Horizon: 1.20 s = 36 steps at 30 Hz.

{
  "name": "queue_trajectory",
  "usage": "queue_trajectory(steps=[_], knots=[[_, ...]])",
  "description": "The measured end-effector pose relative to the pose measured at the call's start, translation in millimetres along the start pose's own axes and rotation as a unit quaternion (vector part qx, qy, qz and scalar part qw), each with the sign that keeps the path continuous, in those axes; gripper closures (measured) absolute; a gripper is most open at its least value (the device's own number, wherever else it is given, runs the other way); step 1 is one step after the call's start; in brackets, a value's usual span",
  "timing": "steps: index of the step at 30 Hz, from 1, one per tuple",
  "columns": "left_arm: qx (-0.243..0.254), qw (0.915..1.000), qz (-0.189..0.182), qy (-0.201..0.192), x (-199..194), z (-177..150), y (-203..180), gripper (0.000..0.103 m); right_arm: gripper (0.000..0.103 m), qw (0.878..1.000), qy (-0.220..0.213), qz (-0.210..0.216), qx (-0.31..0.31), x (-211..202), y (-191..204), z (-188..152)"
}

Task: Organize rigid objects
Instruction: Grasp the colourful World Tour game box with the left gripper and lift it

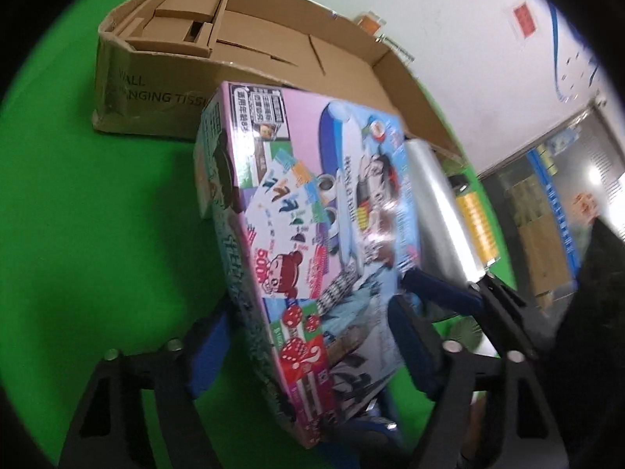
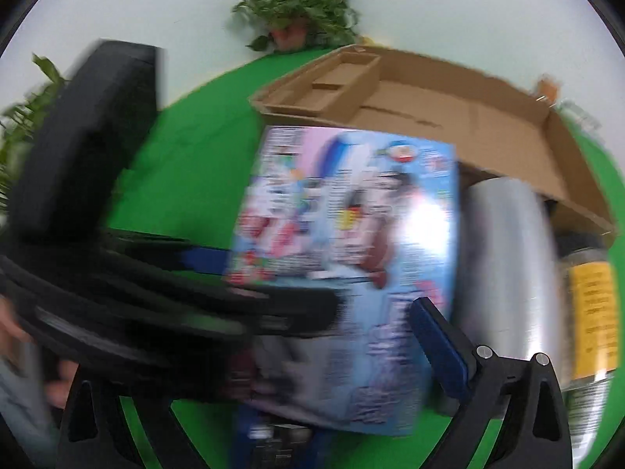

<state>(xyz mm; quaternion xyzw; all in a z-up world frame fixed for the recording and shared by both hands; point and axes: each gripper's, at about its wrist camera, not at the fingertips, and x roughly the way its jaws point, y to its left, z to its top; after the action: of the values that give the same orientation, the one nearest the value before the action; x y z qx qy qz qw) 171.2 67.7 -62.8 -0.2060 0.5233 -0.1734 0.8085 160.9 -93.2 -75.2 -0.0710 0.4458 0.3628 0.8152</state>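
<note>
A: So the left gripper (image 1: 308,348) has the board game box (image 1: 312,234) between its jaws, blue pads flanking its sides, though I can't tell if they press yet.

B: And the right gripper (image 2: 273,336)? Too blurry, can't tell.

A: Risk: a loose pinch lets the box twist and knock the silver roll (image 1: 441,211) just right of the jaws, short of the cardboard carton (image 1: 242,51) ahead.

A colourful printed game box (image 2: 343,258), blurred, is seen at centre frame on a green surface (image 2: 187,164). A blue-padded finger (image 2: 441,351) of the right gripper (image 2: 312,371) is seen at lower right, at the game box's right edge. The left gripper (image 2: 129,273) is seen crossing from the left. A silver cylinder (image 2: 508,273) is seen just right of the game box, and an open cardboard box (image 2: 449,117) across the upper right.
</note>
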Motion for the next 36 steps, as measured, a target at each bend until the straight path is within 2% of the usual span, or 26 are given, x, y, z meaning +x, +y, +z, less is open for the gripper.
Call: queue_trajectory(steps=[1,4,6,7,11,15,17,20,26,34,36], knots=[[0.0,1.0,0.004,0.0,0,-3,-2,0.035,0.008,1.0,-0.002,0.001,-0.009,0,5,-1],[-0.02,0.9998,-0.002,0.0,-3,-4,7,0.035,0.008,0.998,-0.012,-0.055,-0.014,0,-1,0],[-0.024,0.9997,-0.009,-0.001,-3,-3,10,0.033,0.007,0.998,-0.01,-0.061,0.006,-2,-18,3],[-0.025,0.9995,-0.018,-0.001,-3,-2,10,0.033,0.003,0.998,-0.006,-0.059,0.003,-2,-22,4],[-0.011,0.9999,-0.012,0.002,1,3,4,0.033,0.004,0.995,0.003,-0.091,-0.035,0,-22,9],[-0.024,0.9995,-0.02,-0.002,-1,11,14,0.033,0.001,0.997,0.02,-0.075,-0.02,8,-36,12],[-0.031,0.9993,-0.023,-0.002,-2,12,18,0.033,0.0,0.995,0.024,-0.096,-0.032,19,-35,16],[-0.028,0.9994,-0.019,-0.004,-5,10,17,0.033,0.0,0.996,0.026,-0.085,-0.026,19,-30,15],[-0.037,0.9991,-0.019,-0.009,-7,10,19,0.032,0.0,0.995,0.013,-0.096,-0.025,22,-21,12],[-0.026,0.9994,0.006,-0.02,-2,10,3,0.03,0.001,0.995,-0.006,-0.102,0.006,18,-21,11],[-0.018,0.9994,0.013,-0.026,-6,8,1,0.03,0.005,0.995,-0.013,-0.099,0.018,14,-22,10]])
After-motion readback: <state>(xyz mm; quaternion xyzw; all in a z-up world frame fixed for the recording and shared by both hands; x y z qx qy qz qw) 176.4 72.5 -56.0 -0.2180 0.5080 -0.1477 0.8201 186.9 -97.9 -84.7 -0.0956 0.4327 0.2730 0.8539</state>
